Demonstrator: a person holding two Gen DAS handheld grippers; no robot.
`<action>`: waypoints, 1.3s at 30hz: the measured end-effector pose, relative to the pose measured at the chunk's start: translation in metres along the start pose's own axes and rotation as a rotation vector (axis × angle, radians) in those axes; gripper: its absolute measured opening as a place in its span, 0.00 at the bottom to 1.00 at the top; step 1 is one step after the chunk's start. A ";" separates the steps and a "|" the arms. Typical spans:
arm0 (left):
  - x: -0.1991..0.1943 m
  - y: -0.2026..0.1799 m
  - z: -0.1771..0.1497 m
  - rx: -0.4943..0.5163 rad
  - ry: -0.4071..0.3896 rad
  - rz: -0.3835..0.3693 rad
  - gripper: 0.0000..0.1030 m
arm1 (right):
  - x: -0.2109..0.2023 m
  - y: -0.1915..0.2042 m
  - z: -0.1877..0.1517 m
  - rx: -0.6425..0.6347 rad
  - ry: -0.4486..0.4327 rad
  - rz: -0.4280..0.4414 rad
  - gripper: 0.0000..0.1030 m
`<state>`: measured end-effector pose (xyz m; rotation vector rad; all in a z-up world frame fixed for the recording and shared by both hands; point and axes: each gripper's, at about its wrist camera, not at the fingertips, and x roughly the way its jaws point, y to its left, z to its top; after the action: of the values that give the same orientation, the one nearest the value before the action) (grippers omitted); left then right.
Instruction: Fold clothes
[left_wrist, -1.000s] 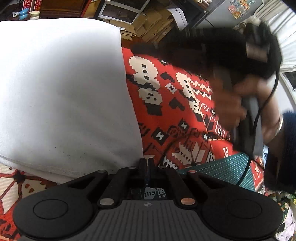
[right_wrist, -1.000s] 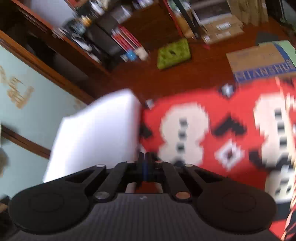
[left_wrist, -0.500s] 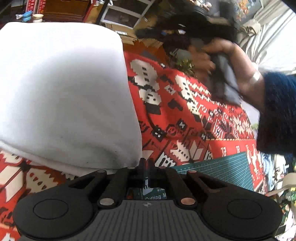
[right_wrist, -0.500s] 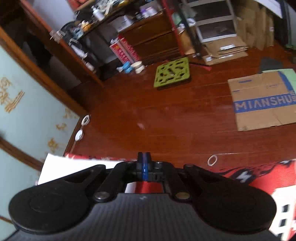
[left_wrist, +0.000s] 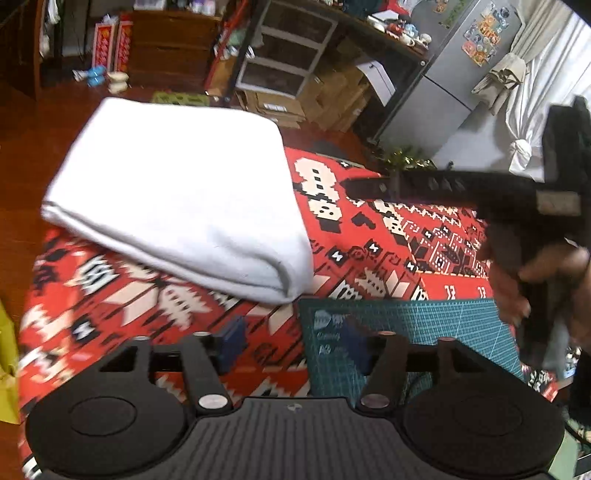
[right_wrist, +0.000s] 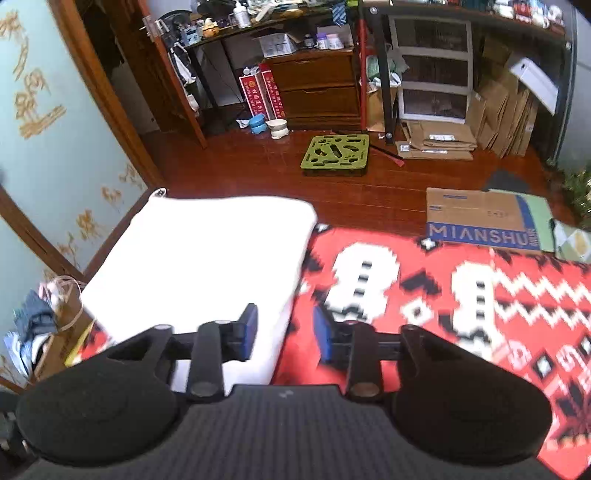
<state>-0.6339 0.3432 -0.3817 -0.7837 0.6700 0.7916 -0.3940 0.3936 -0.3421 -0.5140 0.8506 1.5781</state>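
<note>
Both pairs of jaws stand apart, having just been opening, and nothing is between either pair. On the left gripper (left_wrist: 293, 345) the blue pads are spread wide over the patterned red cloth (left_wrist: 110, 295) and the near corner of a green cutting mat (left_wrist: 424, 321), clear of the garment. The folded white garment (left_wrist: 184, 192) lies on the red cloth ahead and to the left of this gripper, a thick, roughly rectangular pad. In the left wrist view its long axis runs from the far left, near the wooden floor, down toward the near right, where a rounded folded corner ends just short of the mat; whether it touches the mat cannot be told. Its near-left edge shows stacked layers with a seam line.

Further right in that view, the person's right hand (left_wrist: 524, 280) grips the handle of the right gripper (right_wrist: 284, 334), which shows blurred and dark above the cloth.

From the right wrist view, the white garment (right_wrist: 207, 266) sits at the left end of the red cloth (right_wrist: 461, 295), its far edge by the wooden floor (right_wrist: 369, 184). The right gripper's left pad overlaps the garment's near-right corner in the picture, the other pad is over the red cloth; neither presses the fabric.
</note>
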 end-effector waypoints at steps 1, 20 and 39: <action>-0.008 -0.001 -0.004 0.003 -0.008 0.011 0.66 | -0.010 0.010 -0.008 -0.007 -0.003 -0.011 0.52; -0.152 -0.009 -0.086 0.020 -0.202 0.226 0.84 | -0.192 0.129 -0.122 0.047 -0.107 -0.114 1.00; -0.282 -0.054 -0.152 0.082 -0.259 0.369 0.85 | -0.337 0.230 -0.202 0.095 -0.196 -0.276 1.00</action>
<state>-0.7753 0.0932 -0.2288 -0.4752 0.6160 1.1714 -0.5799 0.0169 -0.1682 -0.3833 0.6709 1.3047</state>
